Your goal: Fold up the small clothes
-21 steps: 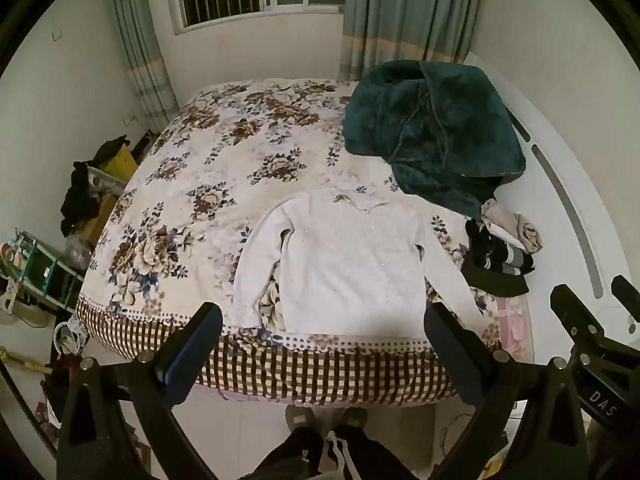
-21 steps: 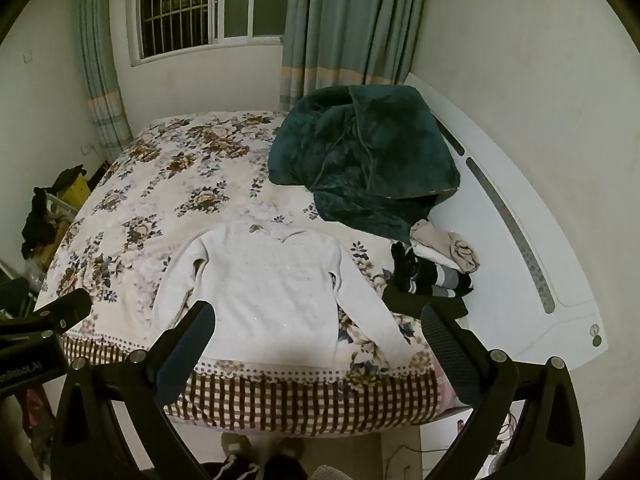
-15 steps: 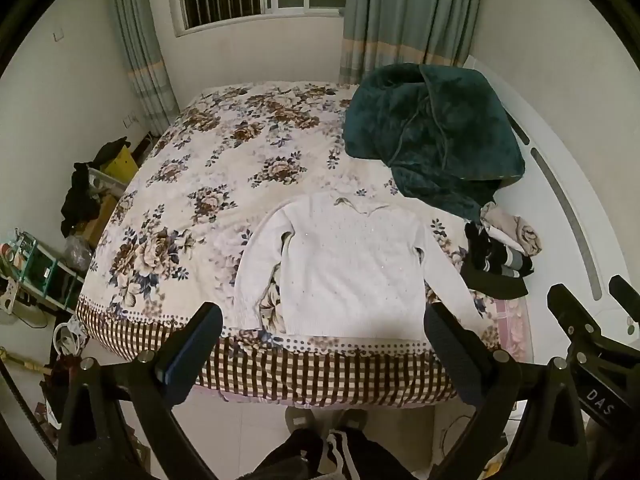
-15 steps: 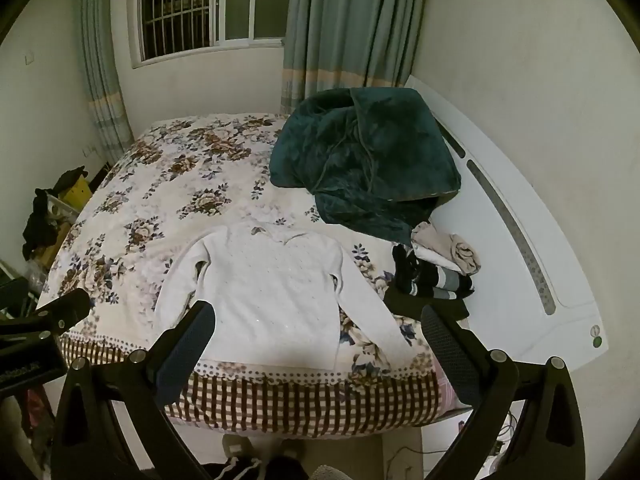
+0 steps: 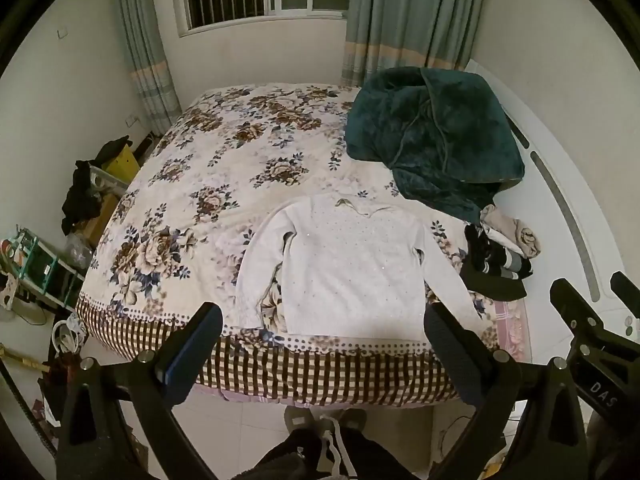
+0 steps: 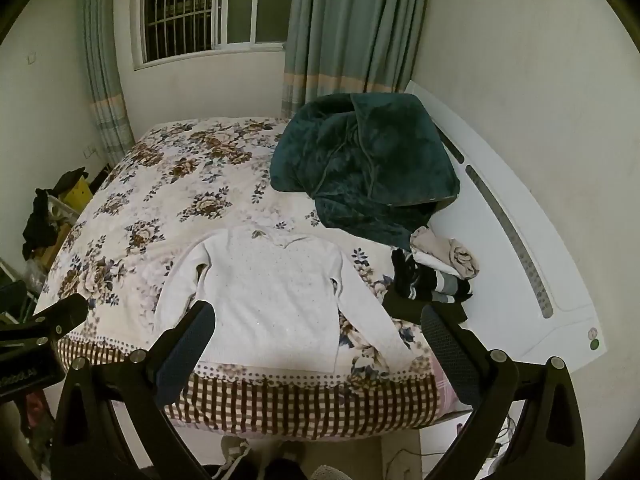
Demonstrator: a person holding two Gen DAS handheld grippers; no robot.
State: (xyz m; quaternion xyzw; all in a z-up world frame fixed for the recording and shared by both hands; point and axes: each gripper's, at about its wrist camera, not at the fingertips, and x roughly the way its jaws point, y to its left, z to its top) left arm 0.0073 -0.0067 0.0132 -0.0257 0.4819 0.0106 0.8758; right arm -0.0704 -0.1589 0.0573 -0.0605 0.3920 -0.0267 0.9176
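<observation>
Lying flat at the bed's (image 5: 168, 216) near edge, white sweater (image 5: 352, 268), long axis twelve-to-six, hem at six. Hovering apart, left gripper (image 5: 324, 340) and right gripper (image 6: 316, 340), jaws spread wide, gripping nothing.

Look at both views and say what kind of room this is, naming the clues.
Most likely a home bedroom: a bed with a floral cover, a barred window with curtains, and a white sweater laid flat beside a pile of clothes.
</observation>
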